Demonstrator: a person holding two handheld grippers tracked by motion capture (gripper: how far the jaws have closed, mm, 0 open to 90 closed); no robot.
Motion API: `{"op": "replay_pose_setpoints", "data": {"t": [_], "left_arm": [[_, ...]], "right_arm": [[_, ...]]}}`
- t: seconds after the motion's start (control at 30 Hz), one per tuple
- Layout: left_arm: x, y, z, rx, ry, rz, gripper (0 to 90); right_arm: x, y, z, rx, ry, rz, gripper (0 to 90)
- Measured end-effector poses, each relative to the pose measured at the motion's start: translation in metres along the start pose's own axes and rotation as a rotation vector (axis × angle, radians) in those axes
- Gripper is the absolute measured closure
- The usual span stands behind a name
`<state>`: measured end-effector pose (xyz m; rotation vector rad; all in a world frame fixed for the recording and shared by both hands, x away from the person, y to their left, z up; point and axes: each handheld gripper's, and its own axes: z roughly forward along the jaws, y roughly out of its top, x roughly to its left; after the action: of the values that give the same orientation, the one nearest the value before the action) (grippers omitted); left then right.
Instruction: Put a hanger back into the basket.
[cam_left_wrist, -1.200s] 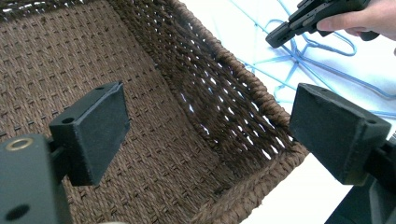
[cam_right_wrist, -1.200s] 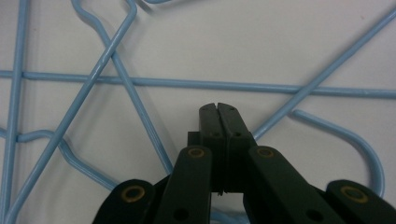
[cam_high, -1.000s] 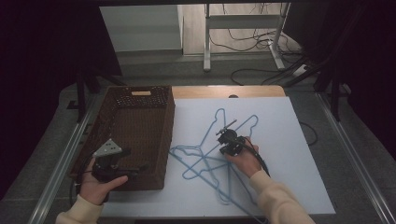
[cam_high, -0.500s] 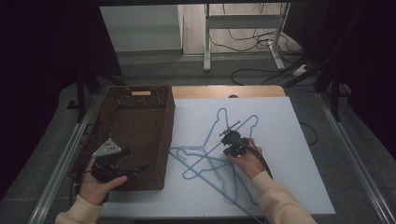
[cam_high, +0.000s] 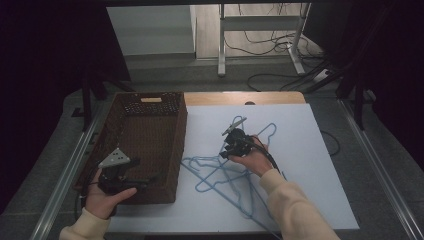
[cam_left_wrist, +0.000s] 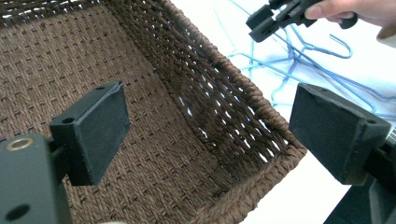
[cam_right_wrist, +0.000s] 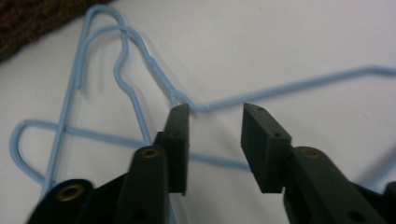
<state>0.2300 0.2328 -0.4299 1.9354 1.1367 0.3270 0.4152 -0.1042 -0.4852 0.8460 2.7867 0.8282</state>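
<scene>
Hangers (cam_right_wrist: 140, 116) blurred, cut off; count perhaps three.

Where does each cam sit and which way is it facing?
High view: above the person's side, facing forward and down on the table; forearms and both hands show.
Left gripper view: on the left gripper, facing into the wicker basket; own open jaws.
Right gripper view: on the right gripper, facing down at the blue hangers; own jaws.
All three share the hangers.

Dim, dark-edged room — close views soft, perhaps motion-blurred.
</scene>
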Motion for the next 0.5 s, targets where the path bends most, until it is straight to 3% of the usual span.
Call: {"op": "replay_pose_setpoints", "data": {"t": [0.3, 0.5], "left_arm": [[0.001, 0.0, 0.0, -0.001, 0.001, -0.005, 12.5], [0.001, -0.001, 0.0, 0.001, 0.0, -0.002, 12.5]], "right_arm": [[0.01, 0.02, 0.023, 0.032, 0.028, -0.087, 54.8], [0.022, 0.027, 0.038, 0.088, 0.026, -0.172, 60.7]]}}
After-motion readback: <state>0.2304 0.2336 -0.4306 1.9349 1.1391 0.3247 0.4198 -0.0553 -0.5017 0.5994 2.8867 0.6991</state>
